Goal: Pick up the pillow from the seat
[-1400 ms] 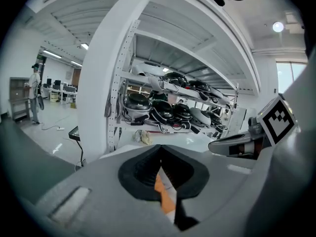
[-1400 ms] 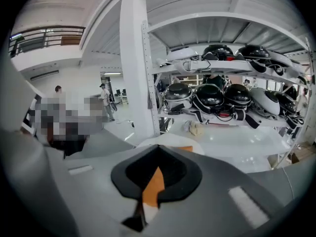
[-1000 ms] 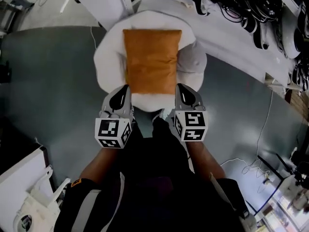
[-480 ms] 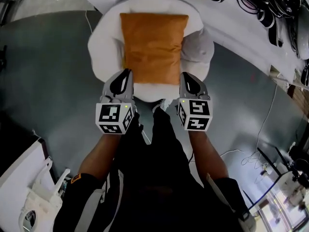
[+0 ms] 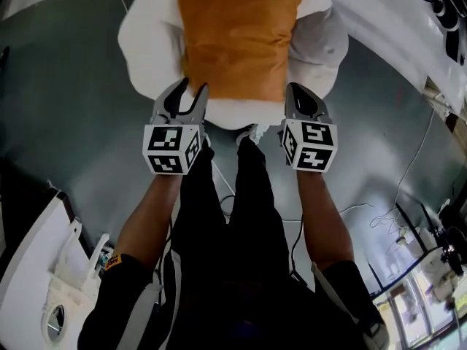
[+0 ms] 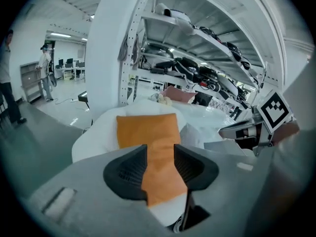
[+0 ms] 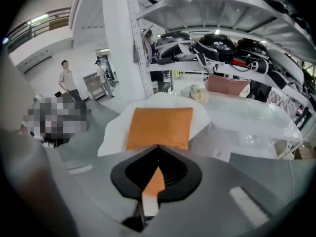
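Observation:
An orange pillow (image 5: 237, 42) lies flat on a round white seat (image 5: 146, 42). My left gripper (image 5: 188, 93) is at the pillow's near left corner. Its jaws are opening, and the pads press on nothing. In the left gripper view the pillow (image 6: 148, 130) shows through the gap of that gripper (image 6: 159, 149), just ahead of the tips. My right gripper (image 5: 300, 93) is shut and empty, beside the pillow's near right corner. In the right gripper view its tips (image 7: 158, 147) meet in front of the pillow (image 7: 160, 127).
White shelving (image 7: 217, 38) with helmets and cables stands behind the seat, with a white table (image 7: 256, 117) to its right. People (image 6: 47, 73) stand far back on the left. A white machine (image 5: 44, 283) is at my lower left. Cables (image 5: 379, 217) trail over the grey floor.
Both grippers have moved forward up to the pillow's near edge. The left jaws, shut before, now stand apart. The right jaws remain shut.

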The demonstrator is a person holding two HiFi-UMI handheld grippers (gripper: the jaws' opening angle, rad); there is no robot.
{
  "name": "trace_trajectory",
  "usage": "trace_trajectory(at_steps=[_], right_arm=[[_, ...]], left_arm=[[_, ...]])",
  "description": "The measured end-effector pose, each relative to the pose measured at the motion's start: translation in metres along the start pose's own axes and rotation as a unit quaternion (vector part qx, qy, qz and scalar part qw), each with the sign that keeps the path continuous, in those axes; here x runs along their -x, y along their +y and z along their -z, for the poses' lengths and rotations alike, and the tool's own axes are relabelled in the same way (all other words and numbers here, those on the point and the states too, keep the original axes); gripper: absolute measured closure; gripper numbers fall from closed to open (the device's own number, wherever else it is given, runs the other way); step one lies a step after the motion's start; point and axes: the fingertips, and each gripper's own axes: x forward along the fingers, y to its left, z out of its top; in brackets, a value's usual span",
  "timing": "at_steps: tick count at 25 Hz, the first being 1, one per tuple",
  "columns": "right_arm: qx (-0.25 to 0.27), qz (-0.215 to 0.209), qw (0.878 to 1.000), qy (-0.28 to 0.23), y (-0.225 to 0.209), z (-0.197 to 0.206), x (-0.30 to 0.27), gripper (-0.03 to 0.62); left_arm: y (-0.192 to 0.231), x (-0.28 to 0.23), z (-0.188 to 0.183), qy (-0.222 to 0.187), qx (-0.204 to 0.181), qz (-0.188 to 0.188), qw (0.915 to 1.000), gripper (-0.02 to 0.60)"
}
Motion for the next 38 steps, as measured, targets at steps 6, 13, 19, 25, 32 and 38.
trace_trajectory(at_steps=[6, 13, 19, 25, 32, 38], right_arm=[[-0.019, 0.012, 1.0, 0.012, -0.01, 0.03, -0.038, 0.589], [-0.028, 0.018, 0.999, 0.037, -0.018, 0.058, -0.077, 0.525], [-0.032, 0.021, 0.997, 0.062, -0.029, 0.086, -0.114, 0.473], [-0.038, 0.021, 0.996, 0.076, -0.041, 0.101, -0.149, 0.431], [-0.035, 0.013, 0.996, 0.084, -0.049, 0.113, -0.187, 0.398], [-0.027, 0.014, 0.995, 0.095, -0.062, 0.122, -0.207, 0.379]], left_arm=[[0.025, -0.036, 0.043, 0.027, 0.02, -0.014, 0.9993, 0.407], [0.052, -0.077, 0.079, 0.059, 0.022, -0.022, 0.9978, 0.393], [0.069, -0.115, 0.101, 0.083, 0.027, -0.016, 0.9961, 0.354], [0.08, -0.149, 0.119, 0.102, 0.026, -0.015, 0.9943, 0.325], [0.091, -0.186, 0.136, 0.113, 0.032, -0.037, 0.9924, 0.288], [0.091, -0.21, 0.153, 0.128, 0.043, -0.028, 0.9905, 0.272]])
